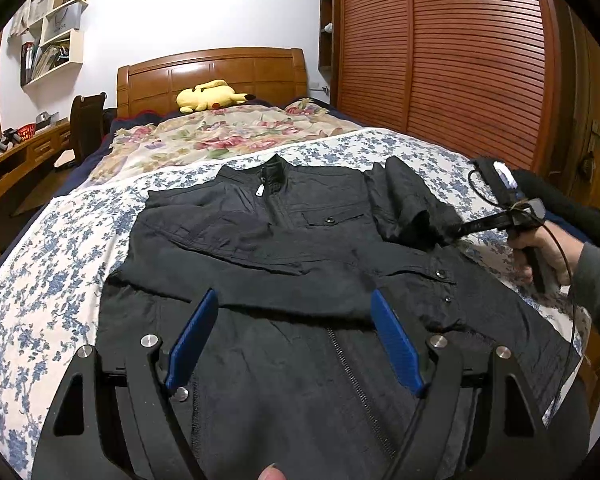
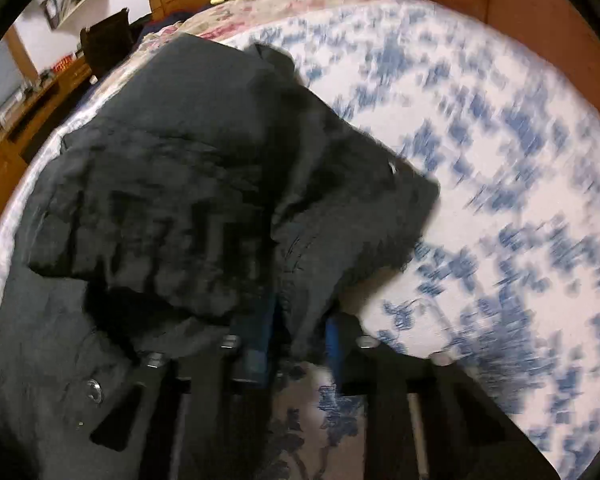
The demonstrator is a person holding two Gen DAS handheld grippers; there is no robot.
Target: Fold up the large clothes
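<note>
A black zip jacket (image 1: 284, 248) lies front up on the bed, collar toward the headboard. One sleeve (image 1: 260, 276) is folded across its chest. My left gripper (image 1: 294, 294) hovers open over the jacket's lower front, with its blue pads (image 1: 192, 340) wide apart and nothing between them. At the right, a person's hand (image 1: 540, 252) holds my right gripper (image 1: 458, 230), which is shut on the other sleeve (image 1: 404, 200). In the blurred right wrist view that sleeve's fabric (image 2: 320, 208) bunches up between the narrow jaws of the right gripper (image 2: 296, 320).
The bed has a blue-flowered sheet (image 1: 40, 280) under the jacket and a floral quilt (image 1: 220, 136) beyond. A yellow plush toy (image 1: 208, 96) lies by the wooden headboard (image 1: 220, 72). A slatted wardrobe (image 1: 460, 60) stands to the right, and a desk (image 1: 16, 152) and chair (image 1: 86, 124) to the left.
</note>
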